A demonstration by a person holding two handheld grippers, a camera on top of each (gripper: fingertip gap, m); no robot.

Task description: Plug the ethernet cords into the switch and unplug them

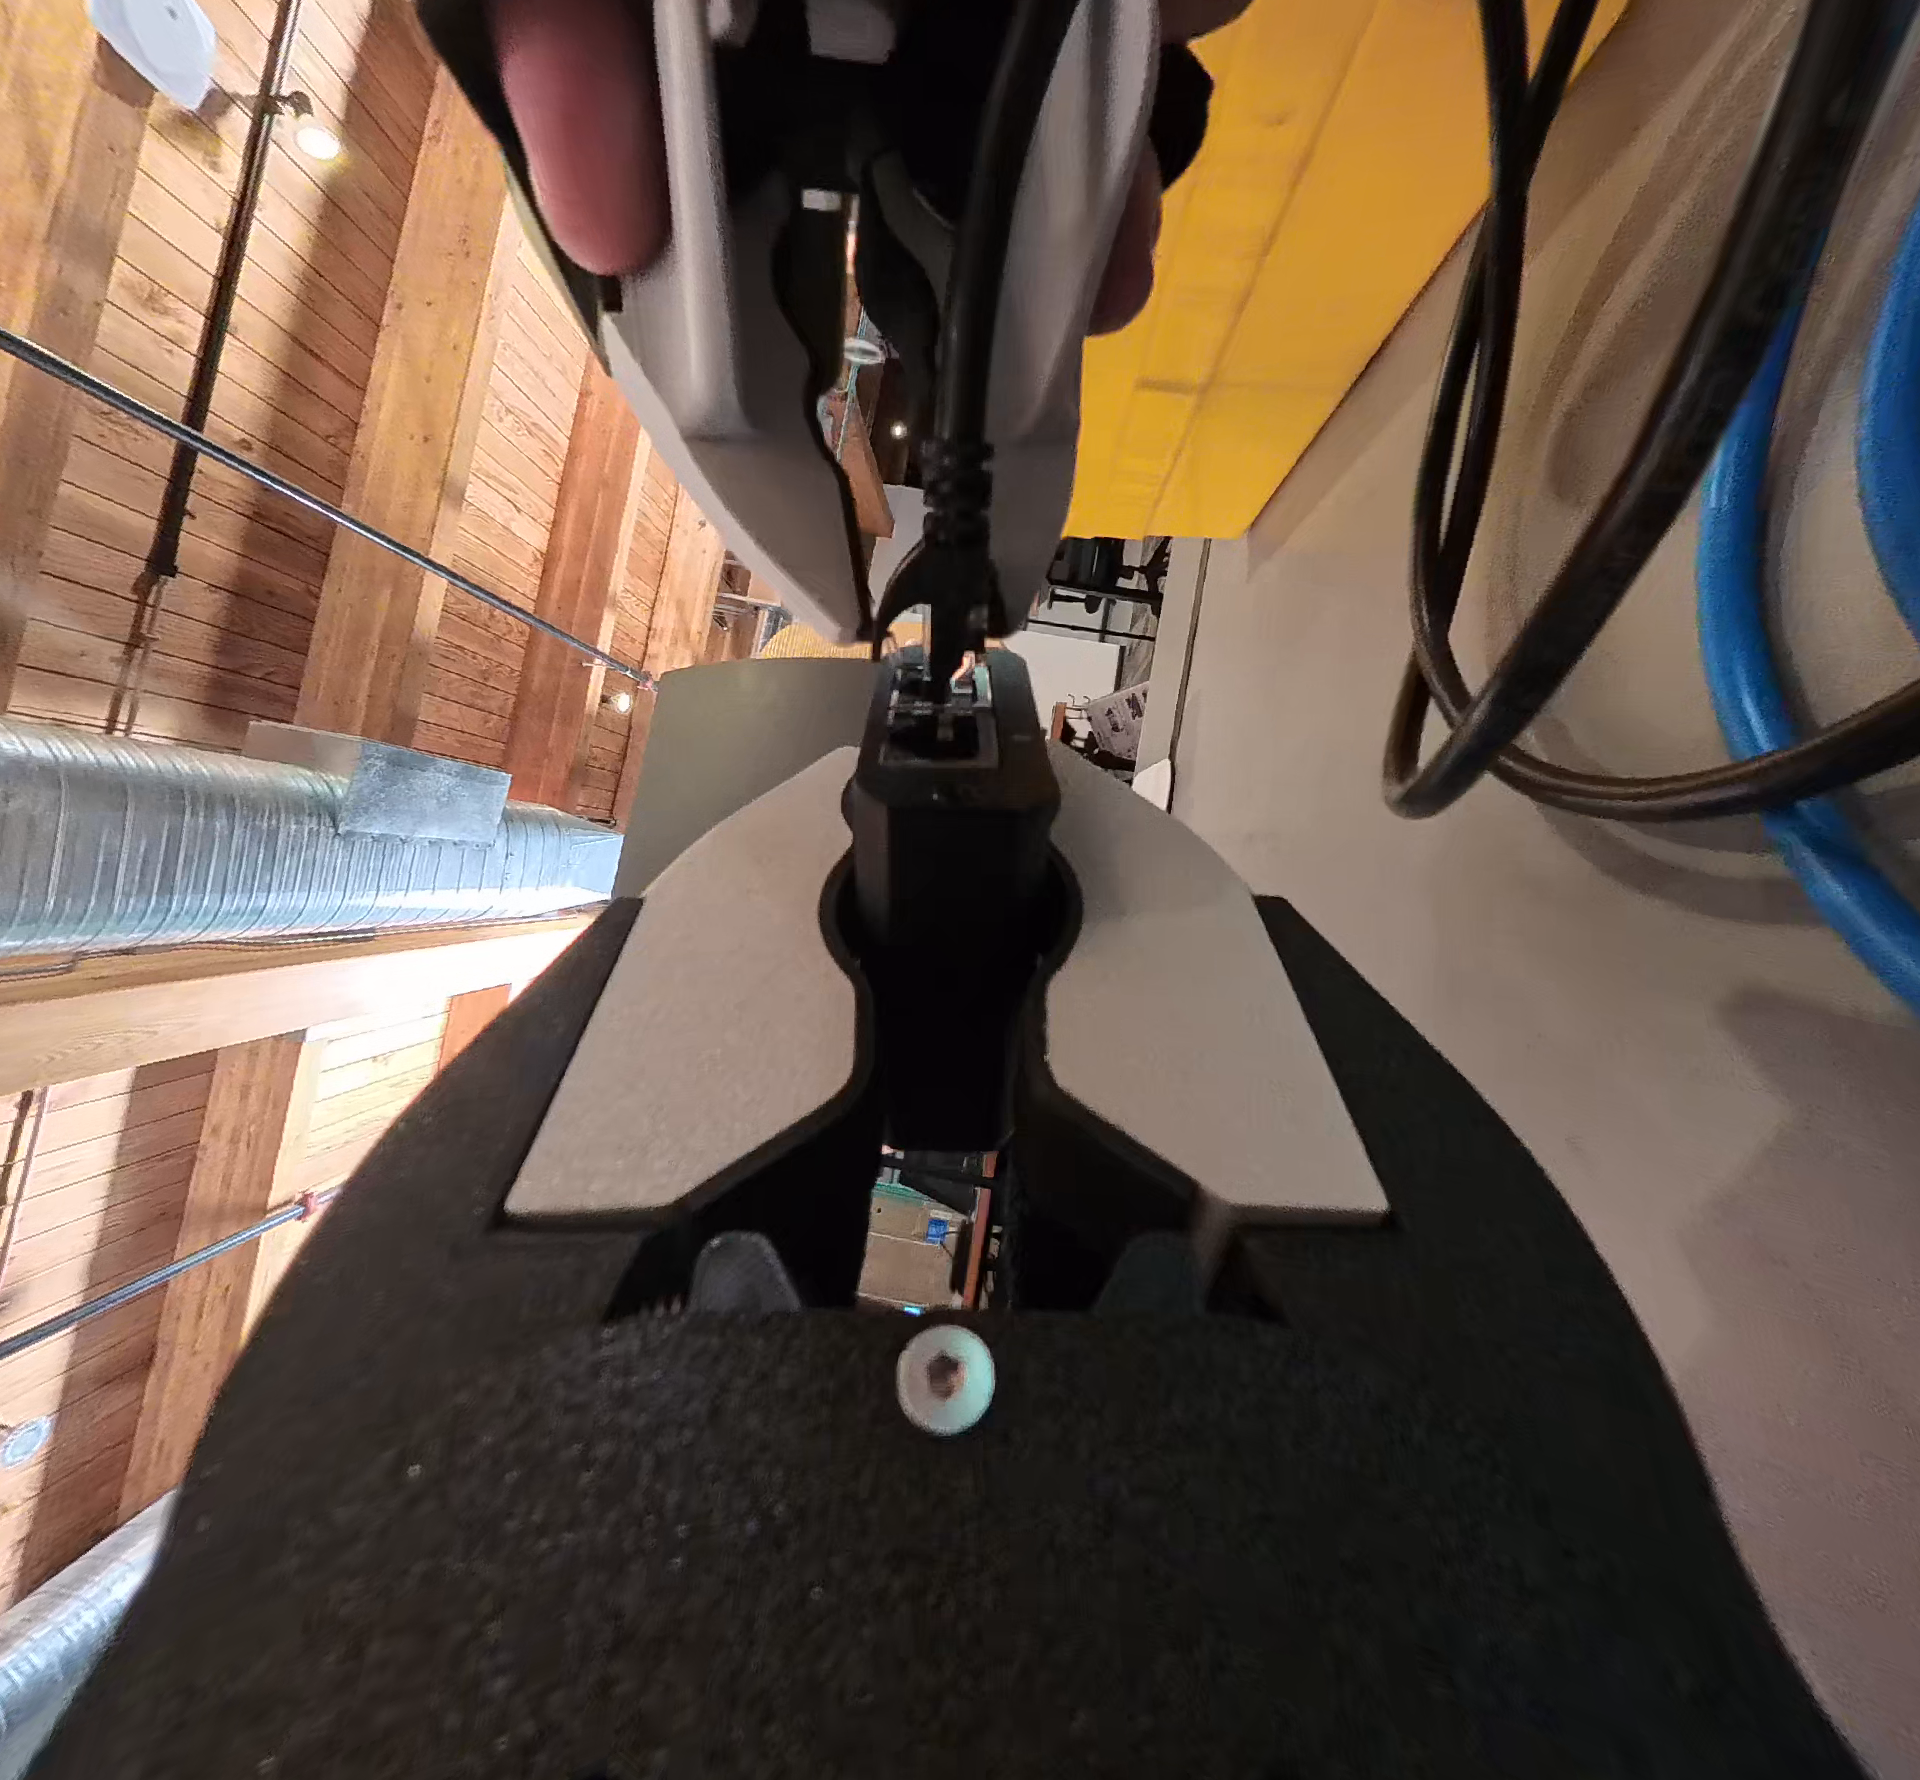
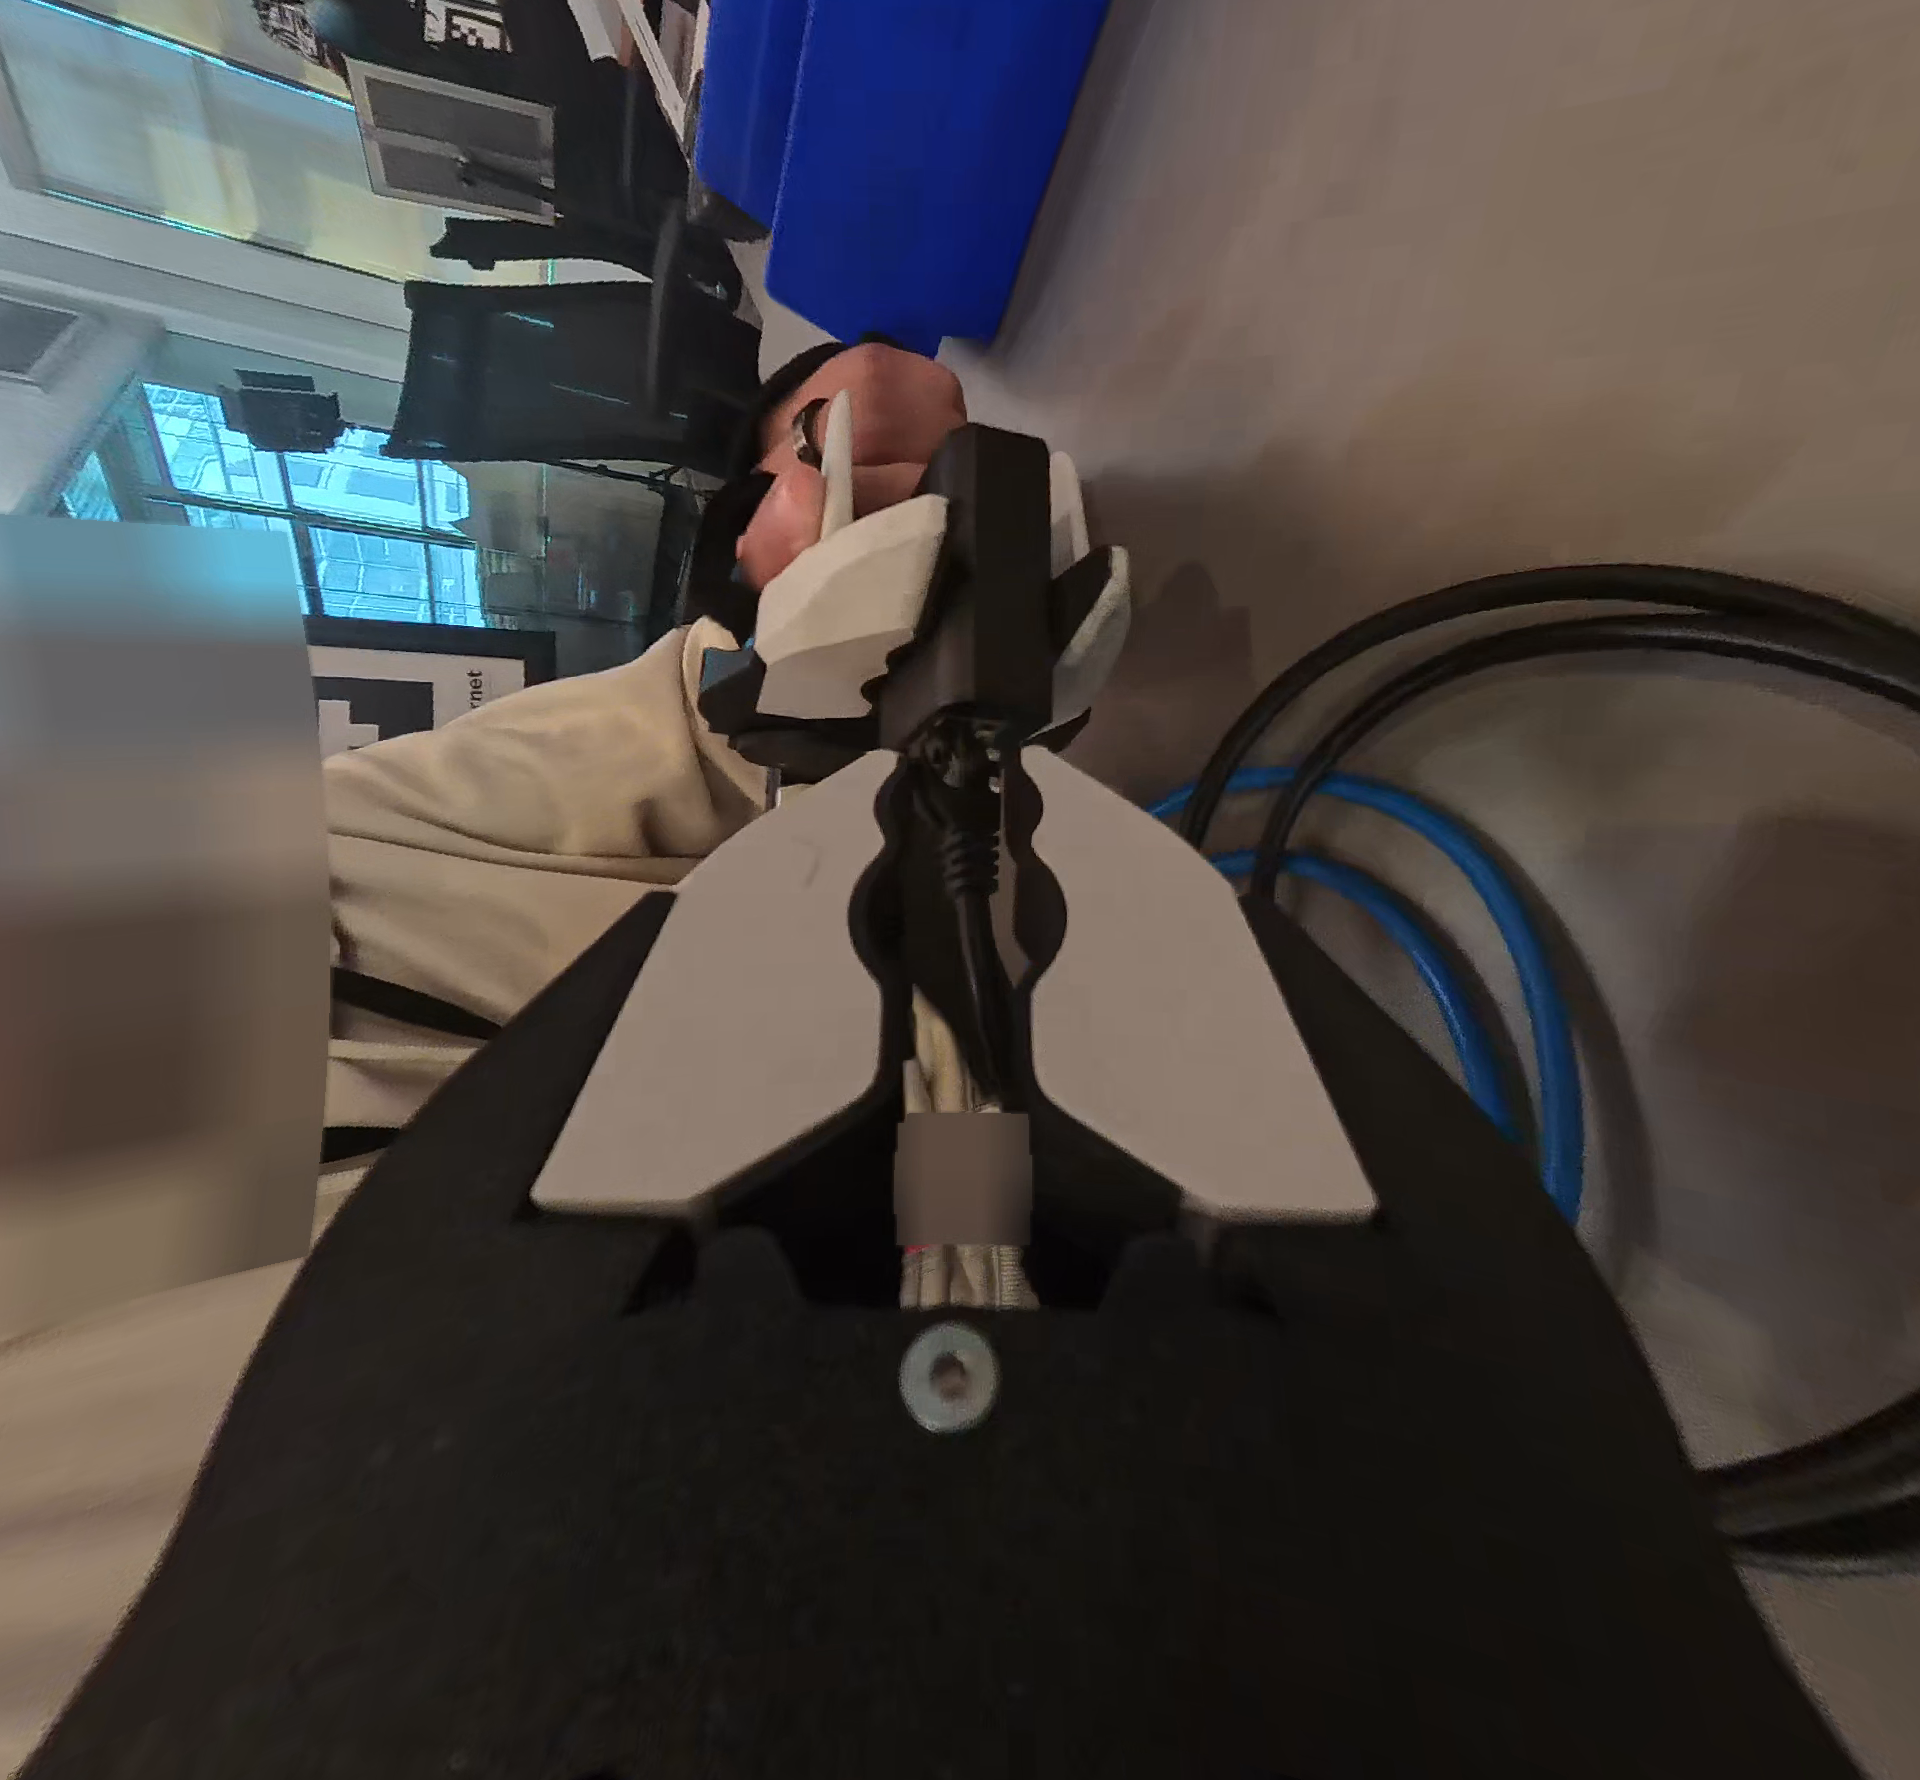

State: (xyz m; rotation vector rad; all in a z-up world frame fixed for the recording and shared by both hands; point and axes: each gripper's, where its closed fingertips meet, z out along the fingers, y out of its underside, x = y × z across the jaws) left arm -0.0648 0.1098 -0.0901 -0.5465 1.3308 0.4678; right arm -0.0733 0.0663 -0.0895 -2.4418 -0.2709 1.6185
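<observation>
My left gripper (image 1: 945,795) is shut on a small black switch (image 1: 951,857), held lengthwise between its grey fingers with the open ports (image 1: 938,728) facing away. My right gripper (image 1: 935,624) comes in from the top of the left wrist view, shut on the black ethernet plug (image 1: 954,525). The plug's tip is at a port mouth; I cannot tell whether it is seated. In the right wrist view my right gripper (image 2: 961,774) pinches the plug's boot (image 2: 961,847) against the end of the switch (image 2: 982,567), which the left gripper (image 2: 987,535) holds.
Loops of black cord (image 1: 1558,774) (image 2: 1558,603) and blue cord (image 1: 1766,691) (image 2: 1507,899) lie on the grey table (image 2: 1455,276). A yellow bin (image 1: 1299,224) and a blue bin (image 2: 883,120) stand on the table. A cream sleeve (image 2: 520,847) is to the left. Only a small space, under 4 cm, lies between the two pairs of fingers.
</observation>
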